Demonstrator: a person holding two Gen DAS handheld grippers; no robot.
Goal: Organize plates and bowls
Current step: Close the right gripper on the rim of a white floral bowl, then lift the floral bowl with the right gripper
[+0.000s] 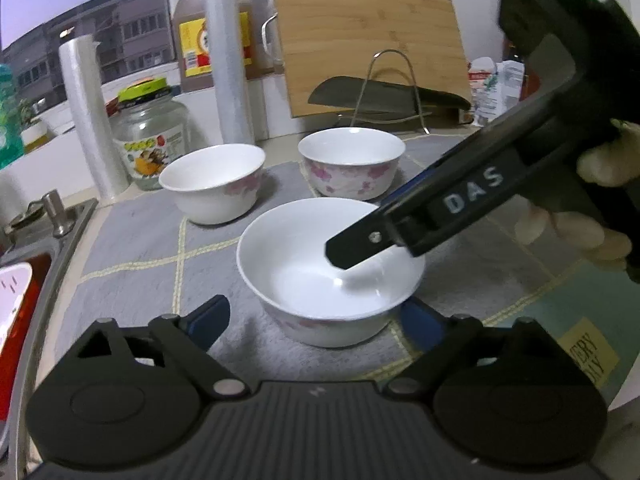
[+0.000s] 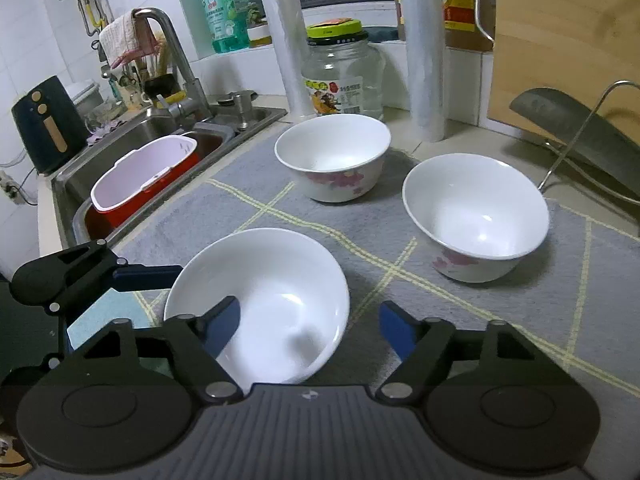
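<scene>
Three white ceramic bowls with pink flower prints stand on a grey checked cloth mat [image 2: 280, 184] that covers the surface beside the steel sink [image 2: 132, 140]. The nearest bowl [image 2: 260, 304] sits at the mat's front, with the far-left bowl [image 2: 334, 158] and the far-right bowl [image 2: 476, 216] behind it, all three apart from one another. The right tool [image 2: 310, 326] has its fingers spread wide, one blue pad reaching inside the nearest bowl and the other outside its rim, not yet closed on the wall. The left tool [image 1: 316, 320] is also spread, its fingers to either side of the same bowl without gripping. My worry is the glazed wall: a shallow or off-centre pinch could let the bowl slip or tip, and with both tools crowding one bowl they may knock each other or shove it toward the sink.
</scene>
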